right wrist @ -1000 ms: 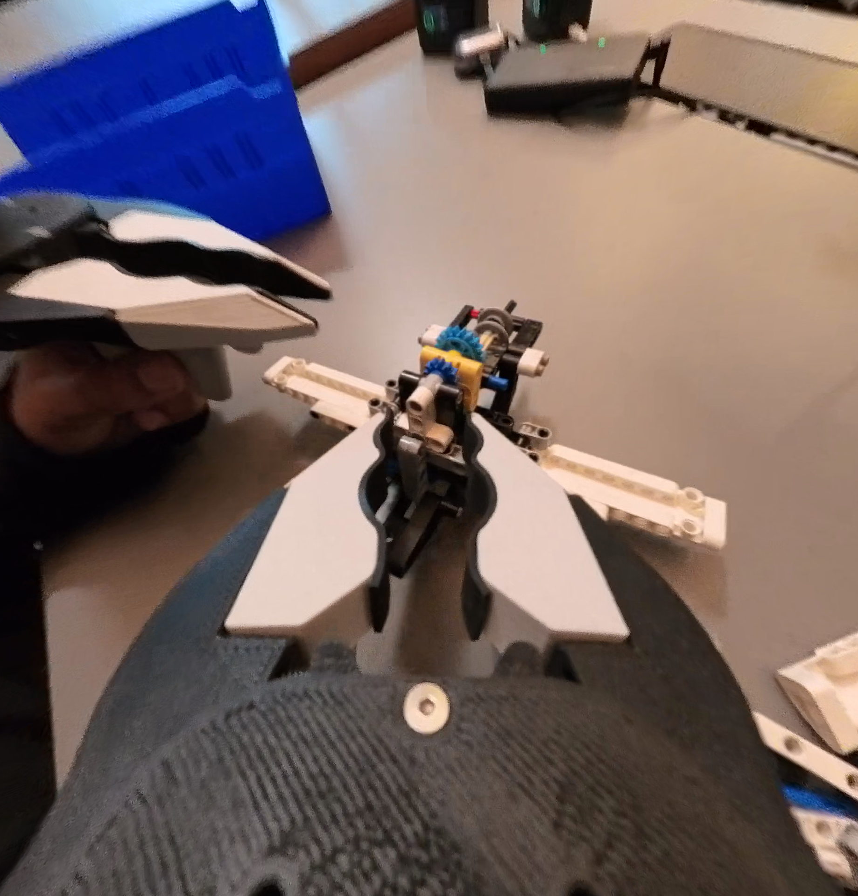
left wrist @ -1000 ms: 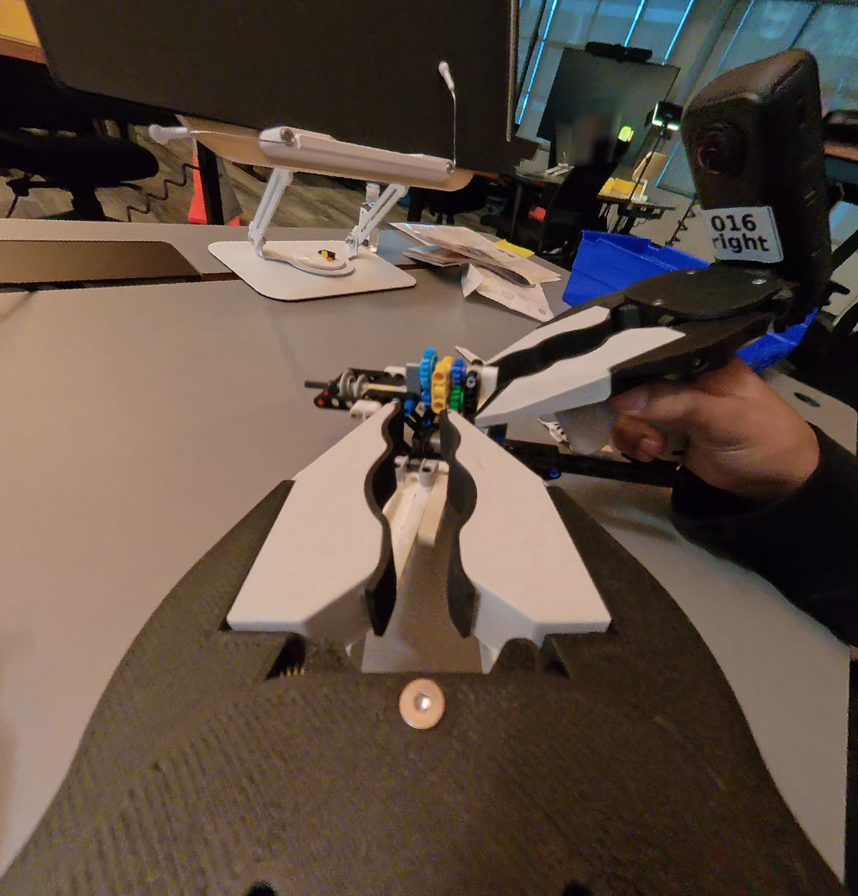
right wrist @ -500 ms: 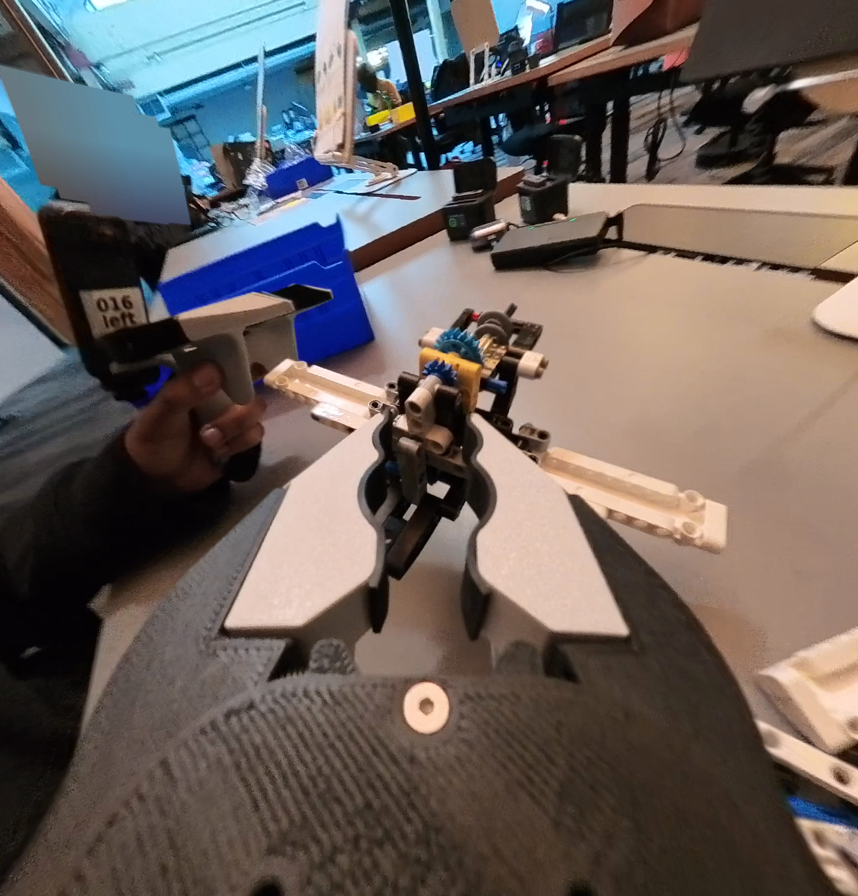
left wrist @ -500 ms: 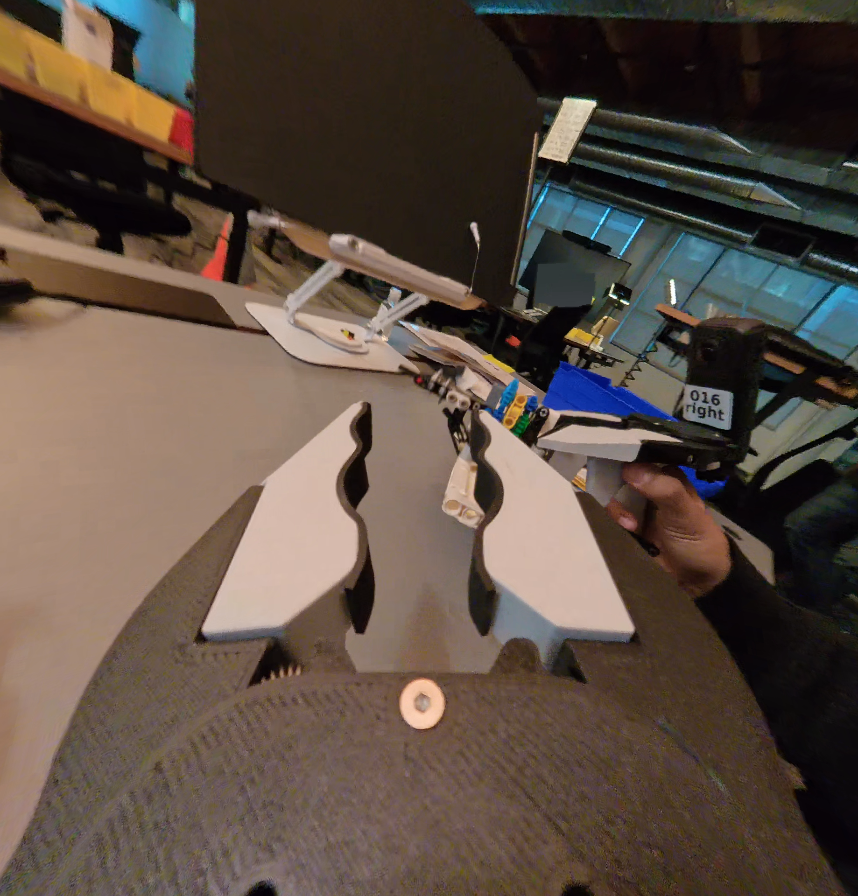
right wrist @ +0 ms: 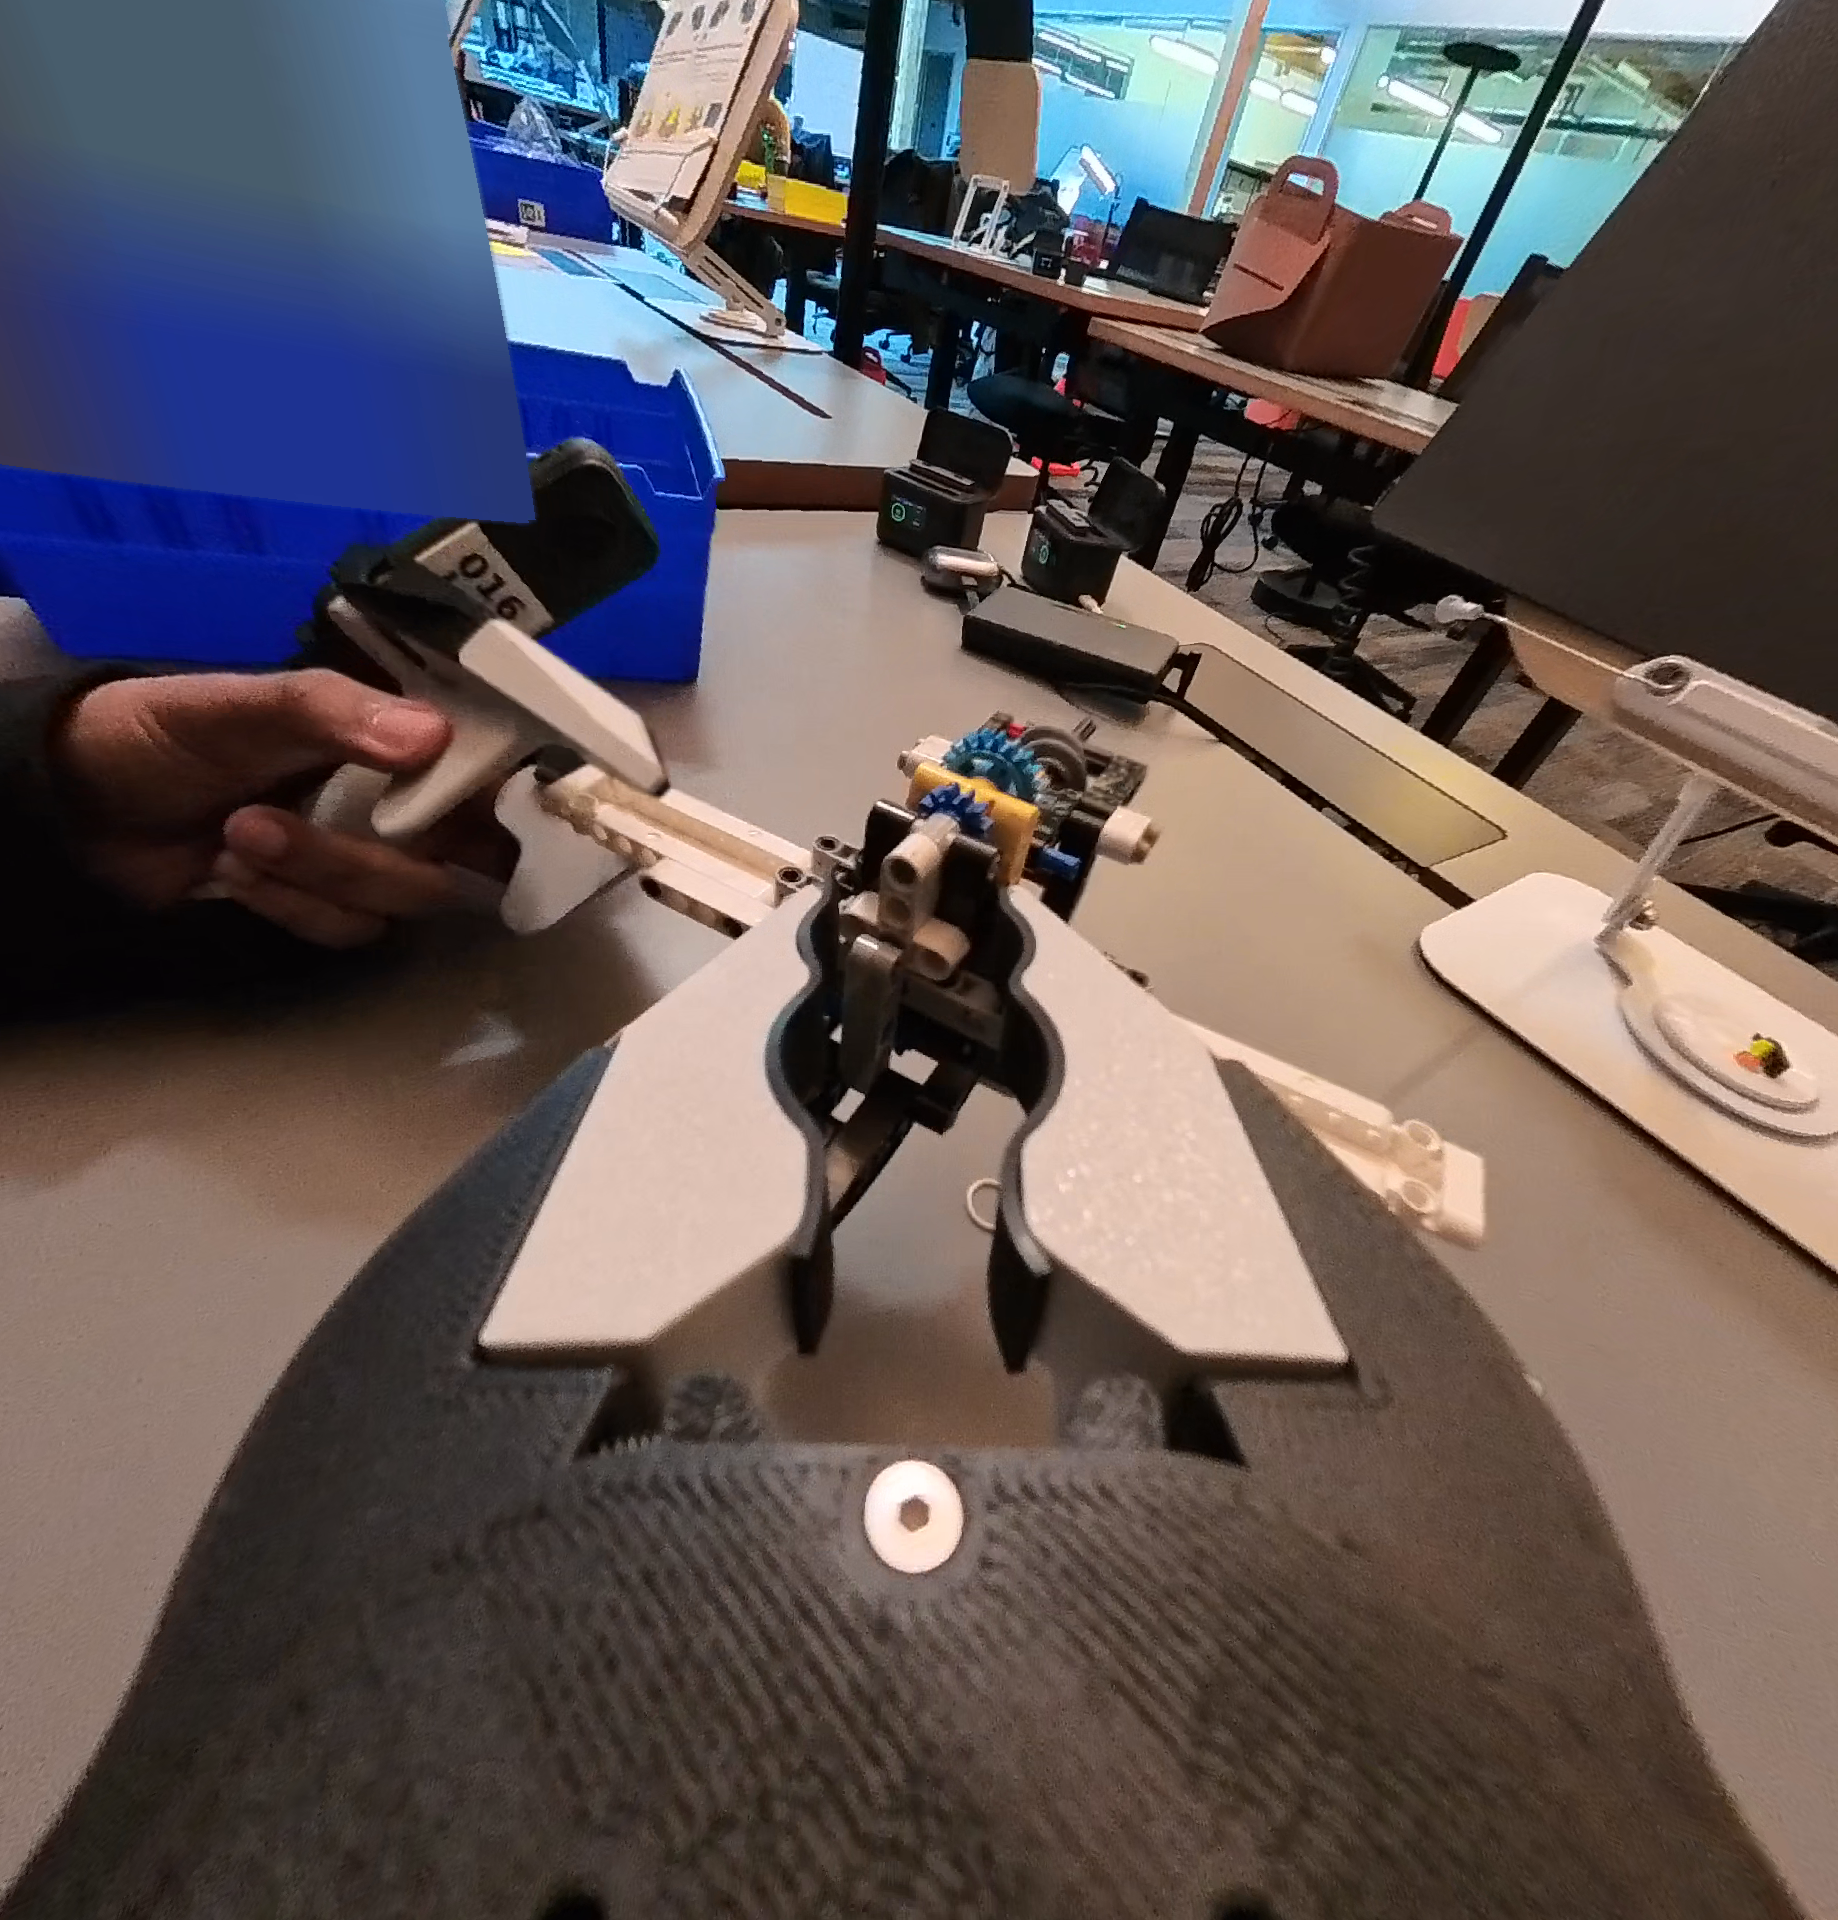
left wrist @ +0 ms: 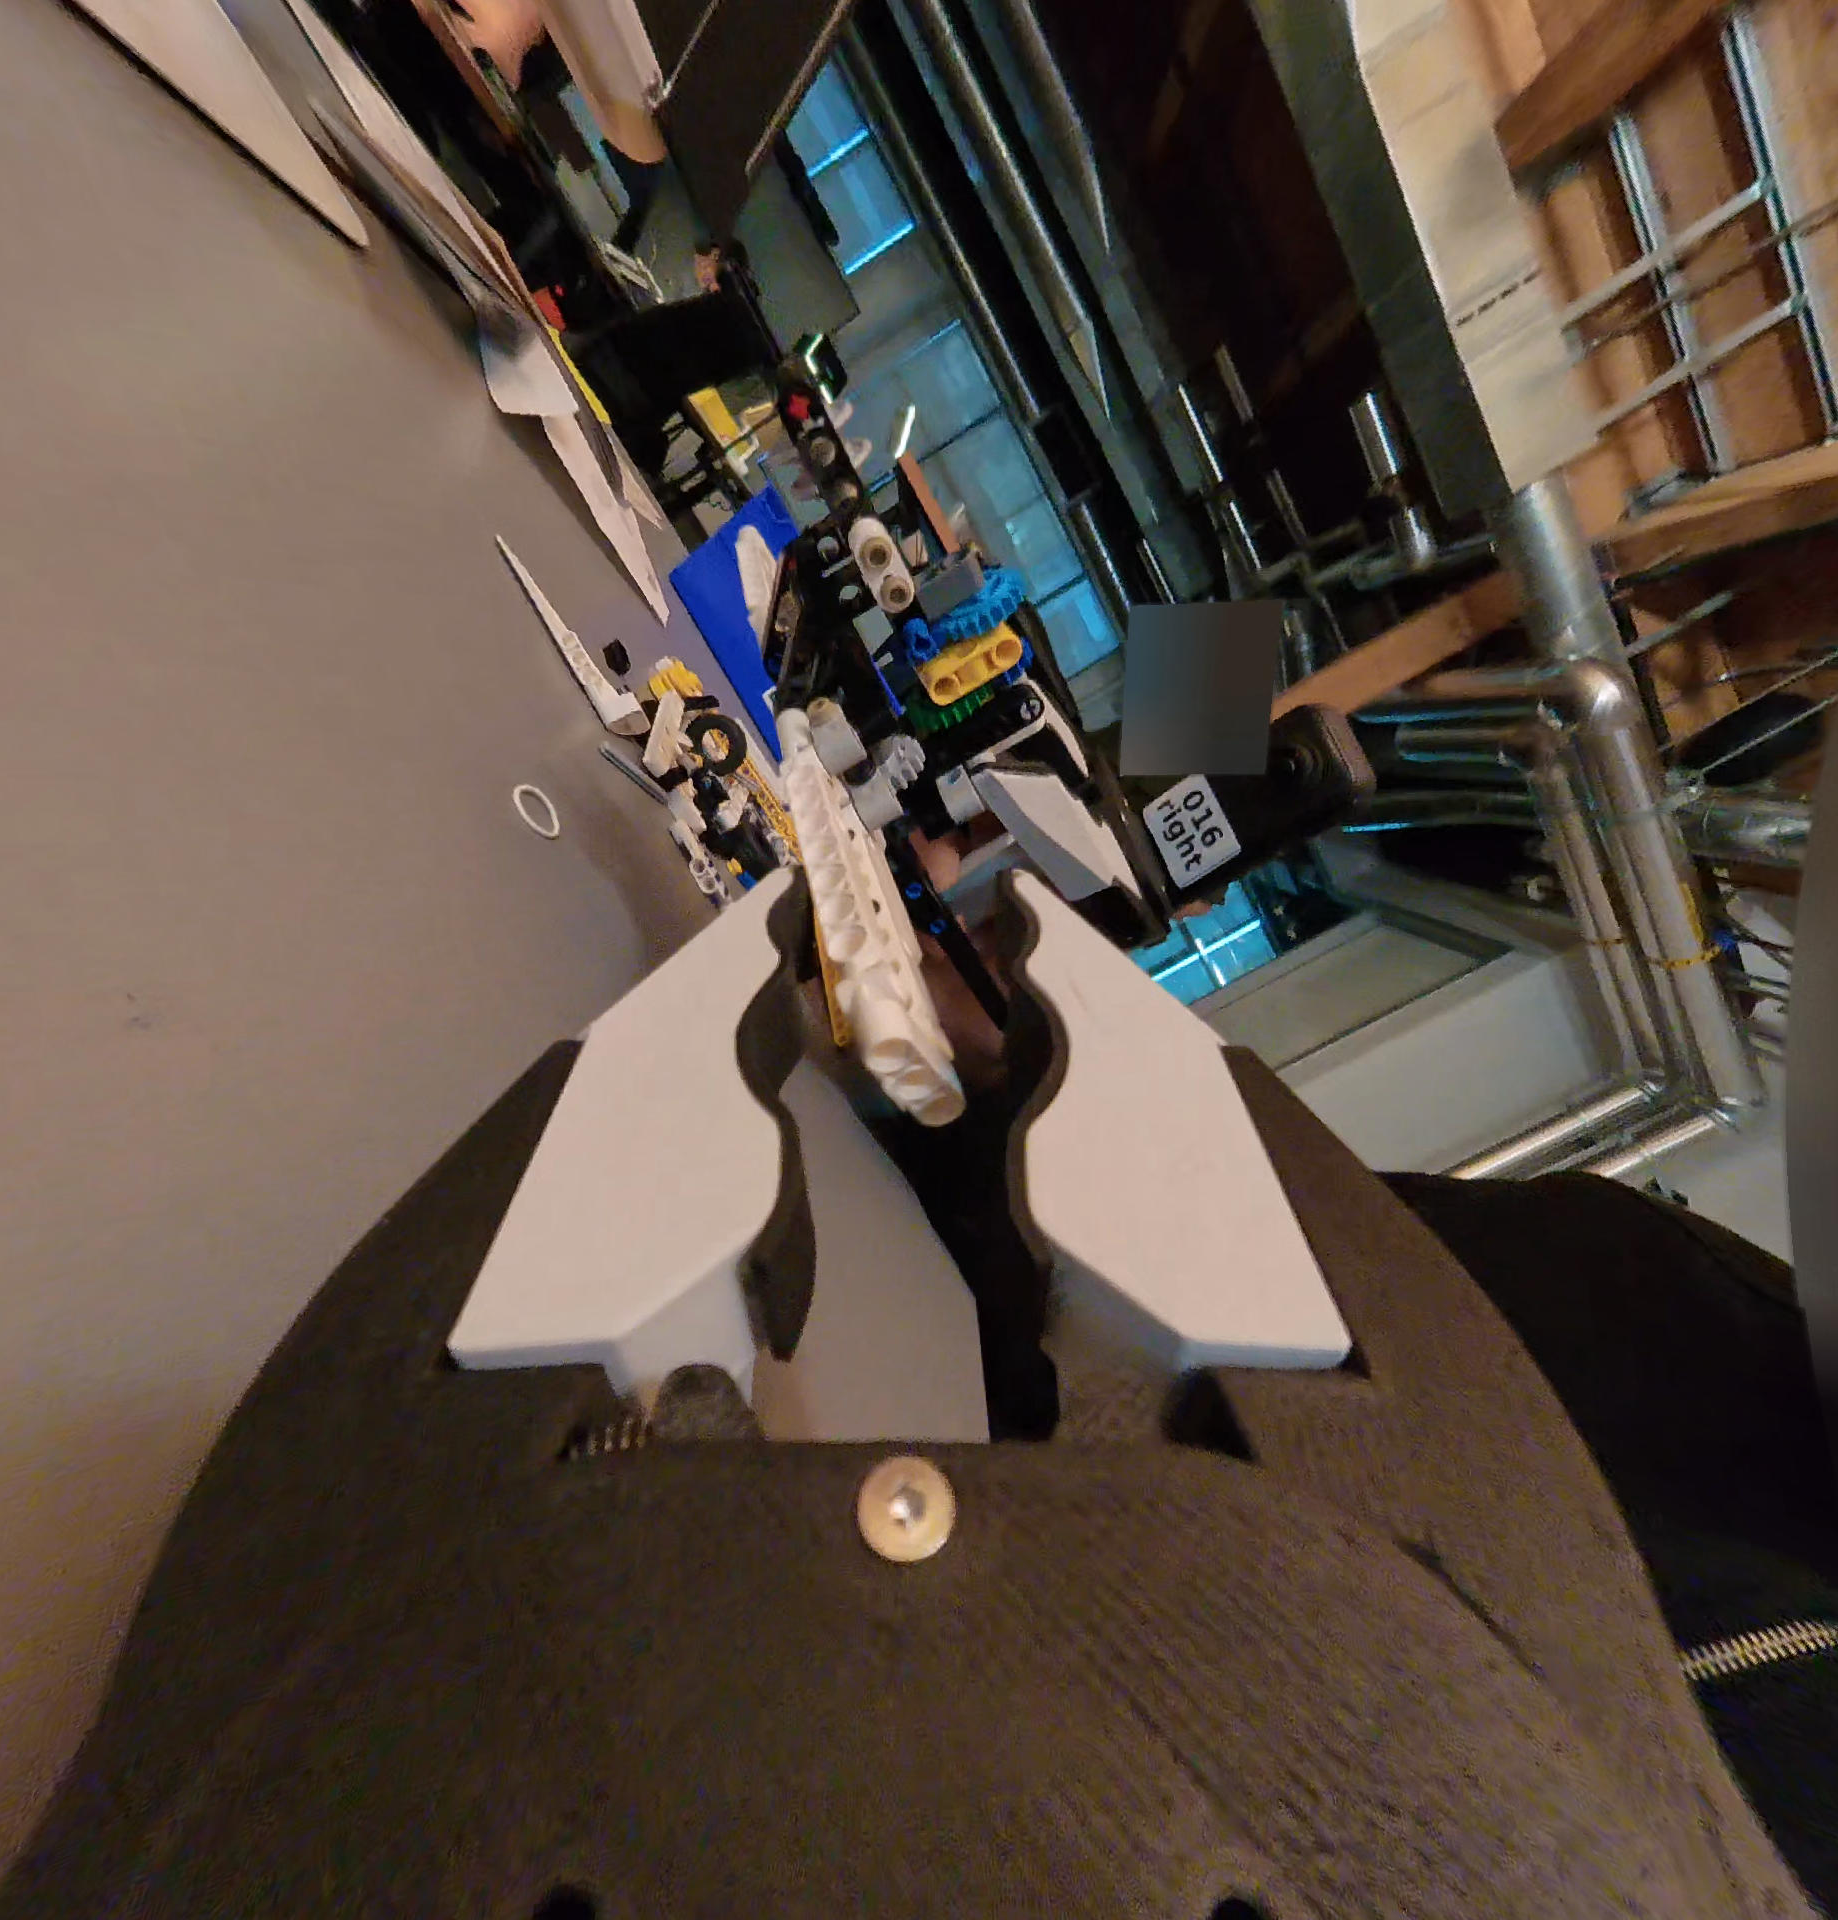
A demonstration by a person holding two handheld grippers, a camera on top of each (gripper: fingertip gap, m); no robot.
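- The grey table has lots of bare room in front of the toy and off to the left. The crowded spots are its edges: a big blue bin at the back left and a white stand close on the right.
- The toy brick model, with blue gears and a yellow block, is up near the middle of the table, in the right gripper. Its two fingers are clamped on the model's grey and black middle, one on each side.
- A second ago the left gripper lay low and level, pointing at the model from the side. Now it is tipped far over, and the model's long white beam runs in between its fingers.
- That beam lies against one finger. I cannot tell if the other finger presses on it, so I cannot tell if it is gripped.
- The model's other white beam sticks out to the right, near the stand's flat base.
- A pile of loose bricks sits by the bin.
- A tiny white ring lies alone on the table.
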